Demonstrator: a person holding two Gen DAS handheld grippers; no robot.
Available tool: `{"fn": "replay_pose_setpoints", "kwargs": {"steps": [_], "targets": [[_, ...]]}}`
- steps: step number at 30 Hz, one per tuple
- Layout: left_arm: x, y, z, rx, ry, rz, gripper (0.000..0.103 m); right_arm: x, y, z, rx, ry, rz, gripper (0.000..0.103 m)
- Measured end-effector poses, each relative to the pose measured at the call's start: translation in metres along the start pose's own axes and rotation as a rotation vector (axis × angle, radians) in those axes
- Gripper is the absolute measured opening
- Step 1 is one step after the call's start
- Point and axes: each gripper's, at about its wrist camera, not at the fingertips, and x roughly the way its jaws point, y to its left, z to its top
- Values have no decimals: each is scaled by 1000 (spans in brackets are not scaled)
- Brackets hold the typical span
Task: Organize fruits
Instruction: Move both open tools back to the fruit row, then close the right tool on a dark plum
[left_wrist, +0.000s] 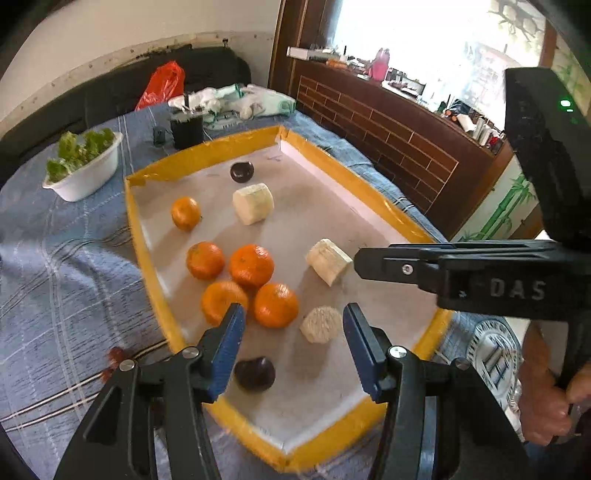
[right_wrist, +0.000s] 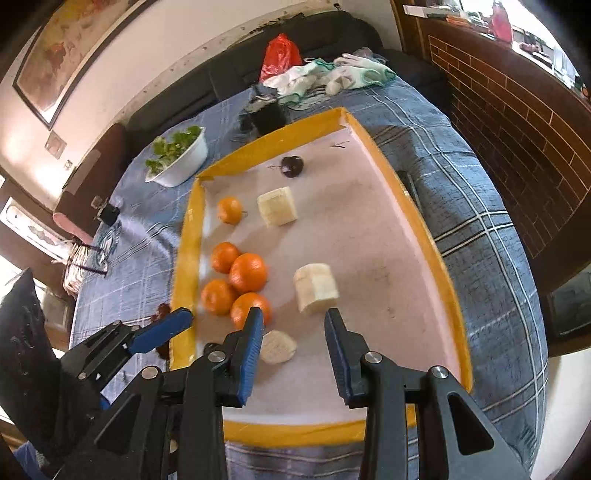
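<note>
A yellow-rimmed tray (left_wrist: 155, 236) lies on a blue checked cloth. Several oranges (left_wrist: 251, 266) cluster at its left, with a lone orange (left_wrist: 185, 213) farther back. Three pale chunks (left_wrist: 328, 261) are spread down the middle. One dark purple fruit (left_wrist: 242, 172) sits at the far end and another (left_wrist: 255, 373) near my left gripper (left_wrist: 292, 314), which hangs open and empty above the near end. My right gripper (right_wrist: 294, 314) is open over a pale chunk (right_wrist: 277, 347), holding nothing. In the left wrist view, the right gripper (left_wrist: 360, 258) comes in from the right.
A white bowl of greens (left_wrist: 83, 166), a black box (left_wrist: 187, 131), a red bag (left_wrist: 162, 86) and gloves (left_wrist: 236, 99) lie beyond the tray. A brick-patterned partition (left_wrist: 388, 147) runs along the right. Small dark red bits (right_wrist: 162, 310) lie on the cloth left of the tray.
</note>
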Motion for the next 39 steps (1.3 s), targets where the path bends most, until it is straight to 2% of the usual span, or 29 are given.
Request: {"fn": "replay_pose_setpoints", "kwargs": {"steps": [5,9,15,20,22,24,26,33,36,39], "targets": [[-42,29,-30,-68,-60,35,54,-4,26,-10,-39,-4,25,38],[-67,66,-64,-148,-96,126,54,3,53,-20,-77,19,54,38],[-71,120,-121,-265,-59,259,54,15,90,-31,-150,57,88,38],[-67,151,-151,-311,-49,317,54,31,128,-40,-239,103,105,38],[-72,157,-153,-335,-76,299,56,38,140,-43,-266,121,104,38],[-69,160,-154,-334,-65,291,60,44,147,-42,-282,131,103,38],[-69,157,-154,-320,-69,265,69,52,151,-37,-278,142,97,38],[-75,162,-158,-360,-101,221,69,84,164,-23,-271,185,86,38],[-74,162,-158,-360,-103,220,69,91,173,-28,-312,204,89,38],[-74,163,-159,-363,-105,216,69,100,181,-36,-369,213,55,38]]}}
